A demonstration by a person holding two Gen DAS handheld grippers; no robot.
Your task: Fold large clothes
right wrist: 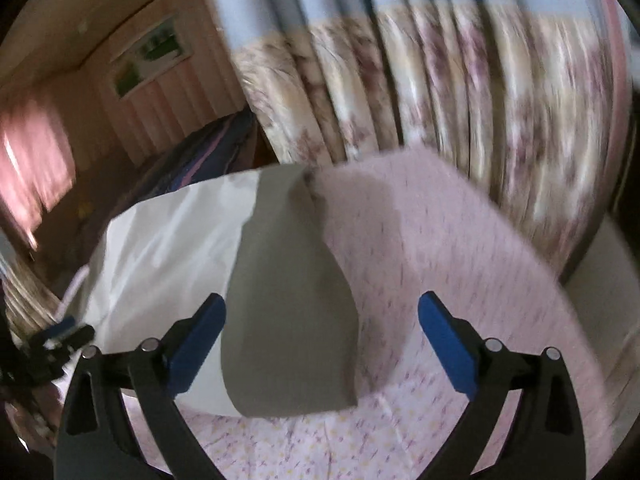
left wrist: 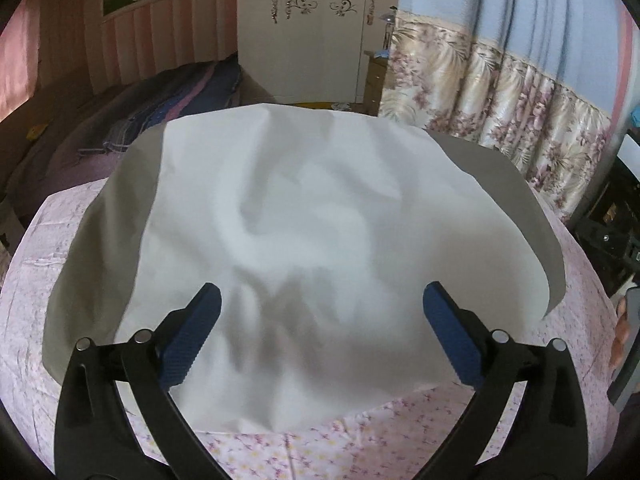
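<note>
Here the white garment (left wrist: 280,216) is lying rumpled across the centre of the frame on a pink floral tabletop (left wrist: 360,440), grey edges showing. Left tongs (left wrist: 322,334) and right tongs (right wrist: 322,344) are both gaping wide, holding nothing.

The left gripper (left wrist: 322,304) and the right gripper (right wrist: 322,312) both point forward, jaws spread wide, gripping nothing.
</note>
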